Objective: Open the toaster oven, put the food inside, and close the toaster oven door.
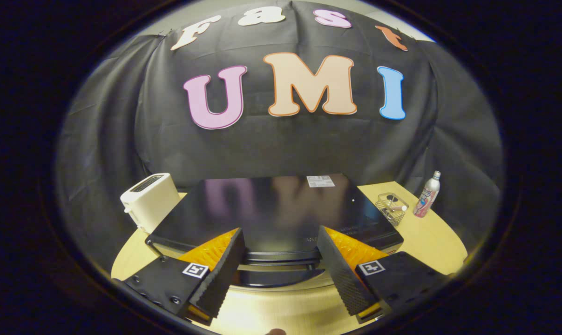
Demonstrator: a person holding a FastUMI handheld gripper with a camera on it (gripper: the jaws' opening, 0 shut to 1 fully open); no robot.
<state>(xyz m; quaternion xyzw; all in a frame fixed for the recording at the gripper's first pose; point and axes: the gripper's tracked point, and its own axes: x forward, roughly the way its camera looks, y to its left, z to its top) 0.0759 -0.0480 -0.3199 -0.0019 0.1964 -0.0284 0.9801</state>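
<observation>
Right ahead of the fingers: glossy black box-shaped toaster oven, seen from above, its front handle bar showing between the two fingers.
Hand-held gripper: spread wide, pinching nothing, hanging over the oven's front edge.
Tabletop: pale wood, round-ish, carries everything.
10 o'clock of the oven: white plastic slot toaster, just beside its corner.
2 o'clock of the oven: small clear wire-ish basket, then a pink-and-white bottle with a silver cap a bit further out.
Door: looks closed to me, though honestly it's hard to tell from this angle.
Food: can't pick any out.
Progress: I'd say barely started; opening, loading and closing are all left.
</observation>
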